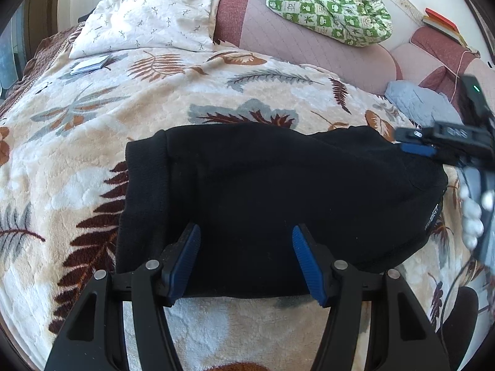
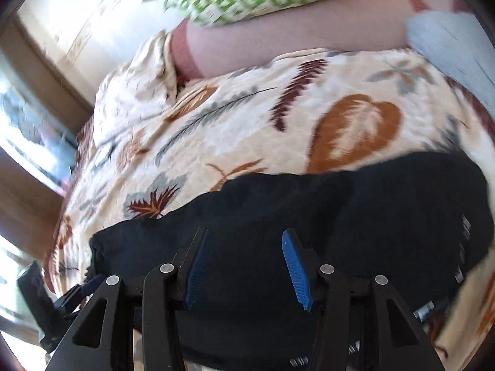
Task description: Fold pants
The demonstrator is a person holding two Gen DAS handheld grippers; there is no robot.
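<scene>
The black pants [image 1: 278, 194] lie folded into a compact rectangle on the leaf-patterned blanket [image 1: 92, 123]. My left gripper [image 1: 246, 232] is open, its blue pads over the near edge of the pants, holding nothing. My right gripper [image 2: 244, 238] is open above the black pants [image 2: 340, 210]; that view is blurred. The right gripper also shows in the left wrist view [image 1: 433, 142] at the far right corner of the pants, held by a white-gloved hand.
A cream pillow [image 1: 148, 18] and a small booklet [image 1: 89, 65] lie at the back left. A green checked quilt [image 1: 324, 3] sits on pink cushions [image 1: 309, 46]. A grey cloth [image 1: 420, 105] lies at the right. A window and wooden frame [image 2: 31, 154] stand left.
</scene>
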